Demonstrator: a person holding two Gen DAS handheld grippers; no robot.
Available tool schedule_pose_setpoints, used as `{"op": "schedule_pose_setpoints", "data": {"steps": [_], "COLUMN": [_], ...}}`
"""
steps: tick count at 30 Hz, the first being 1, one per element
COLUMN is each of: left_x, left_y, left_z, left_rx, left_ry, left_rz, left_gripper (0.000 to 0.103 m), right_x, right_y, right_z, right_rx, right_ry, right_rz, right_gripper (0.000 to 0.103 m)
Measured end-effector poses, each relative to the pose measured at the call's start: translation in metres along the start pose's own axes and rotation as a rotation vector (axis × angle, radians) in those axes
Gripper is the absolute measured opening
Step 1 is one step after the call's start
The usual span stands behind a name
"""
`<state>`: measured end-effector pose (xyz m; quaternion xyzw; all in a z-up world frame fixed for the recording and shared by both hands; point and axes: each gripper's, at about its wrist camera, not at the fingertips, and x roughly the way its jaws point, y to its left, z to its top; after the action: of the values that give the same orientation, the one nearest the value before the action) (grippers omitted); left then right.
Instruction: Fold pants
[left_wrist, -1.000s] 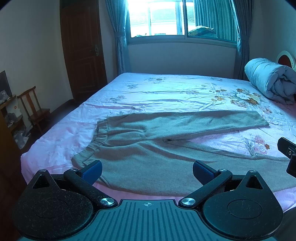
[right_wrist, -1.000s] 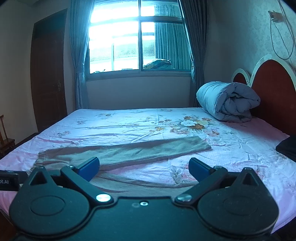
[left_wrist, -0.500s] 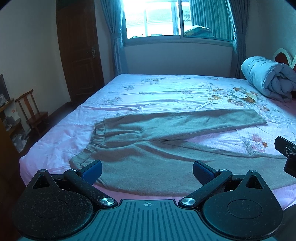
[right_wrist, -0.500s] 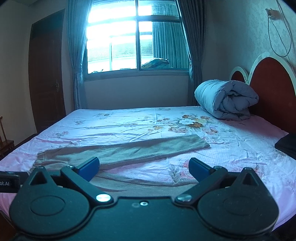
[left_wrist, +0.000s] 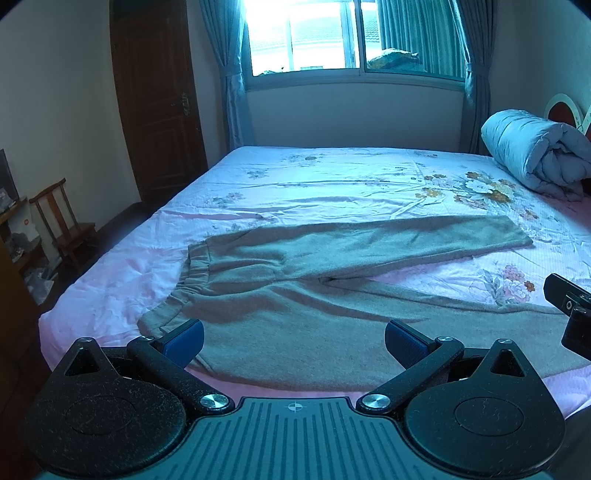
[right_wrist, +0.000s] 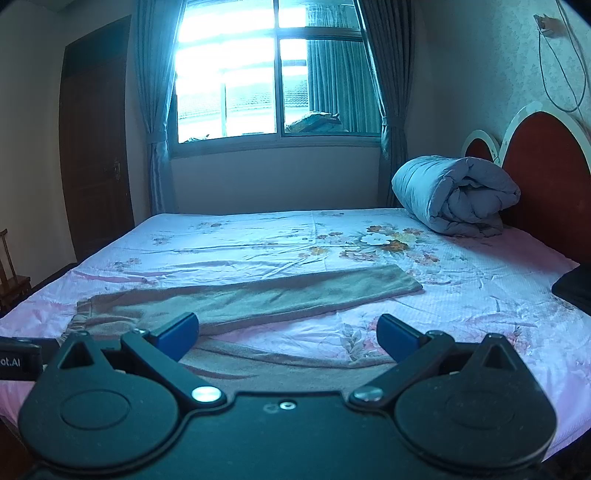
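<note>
Grey-brown pants (left_wrist: 295, 295) lie flat on the bed, waistband at the left, legs spread in a V toward the right. The far leg (right_wrist: 280, 291) also shows in the right wrist view. My left gripper (left_wrist: 293, 338) is open and empty, held above the near leg close to the waistband. My right gripper (right_wrist: 286, 330) is open and empty, above the near leg further right. Part of the right gripper's body (left_wrist: 570, 314) shows at the right edge of the left wrist view.
The bed (left_wrist: 332, 184) has a pink floral sheet. A rolled grey duvet (right_wrist: 454, 195) lies at the red headboard (right_wrist: 543, 162). A dark item (right_wrist: 576, 288) sits at the bed's right edge. A wooden chair (left_wrist: 62, 221) and door (left_wrist: 159, 103) stand at the left.
Both grippers have drifted slightly back and up, so the pants sit a little lower and further in view. Jaws stay open. The pants have not moved.
</note>
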<state>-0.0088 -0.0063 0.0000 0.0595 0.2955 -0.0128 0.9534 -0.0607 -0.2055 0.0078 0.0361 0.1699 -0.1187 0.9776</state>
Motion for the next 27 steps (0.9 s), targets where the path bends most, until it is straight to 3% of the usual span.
{"op": "schedule_pose_setpoints", "data": {"steps": [10, 27], "left_x": [0.014, 0.075], "left_y": [-0.001, 0.002], "left_z": [0.000, 0.012], "left_rx": [-0.003, 0.001], "left_ry": [0.030, 0.118], "left_rz": [-0.006, 0.004], "left_gripper": [0.103, 0.103], "right_x": [0.009, 0.049], "right_y": [0.000, 0.008], "right_z": [-0.001, -0.002], "right_rx": [-0.006, -0.033], "right_ry": [0.024, 0.119], "right_rz": [0.006, 0.021], "right_gripper": [0.097, 0.097]}}
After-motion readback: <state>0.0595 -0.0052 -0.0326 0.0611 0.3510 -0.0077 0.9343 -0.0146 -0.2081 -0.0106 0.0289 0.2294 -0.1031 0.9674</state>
